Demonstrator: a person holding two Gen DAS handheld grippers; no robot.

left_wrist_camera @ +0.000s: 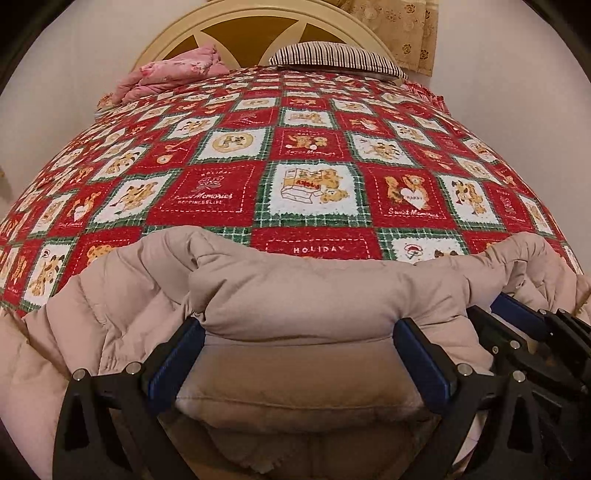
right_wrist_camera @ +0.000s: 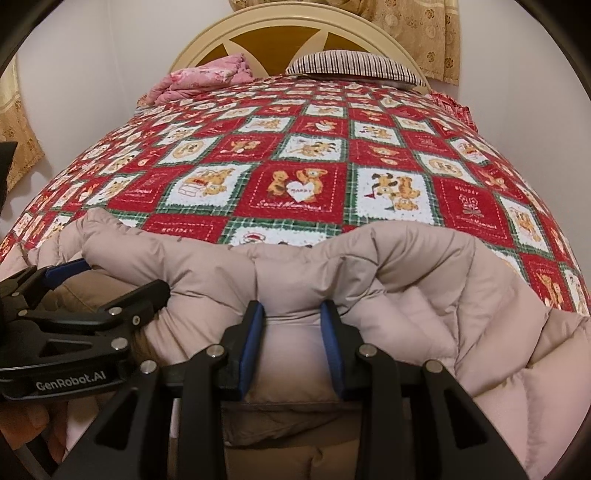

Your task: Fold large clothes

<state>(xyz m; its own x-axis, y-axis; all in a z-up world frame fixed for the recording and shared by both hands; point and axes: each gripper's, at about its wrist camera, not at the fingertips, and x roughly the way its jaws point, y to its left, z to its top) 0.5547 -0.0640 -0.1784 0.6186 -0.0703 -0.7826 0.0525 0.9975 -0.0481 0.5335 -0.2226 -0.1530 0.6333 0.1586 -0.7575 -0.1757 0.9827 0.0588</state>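
A puffy beige down jacket lies bunched along the near edge of the bed. In the left wrist view my left gripper is shut on a thick roll of it, which bulges over both blue pads. My right gripper is shut on a narrower fold of the same jacket. The two grippers sit side by side and close together. The left gripper shows at the left of the right wrist view, and the right gripper shows at the right edge of the left one. The jacket's lower part hangs hidden below the jaws.
A red, white and green teddy-bear bedspread covers the bed ahead. At its head lie a crumpled pink quilt and a striped pillow against a cream round headboard. Patterned curtains hang at the back right.
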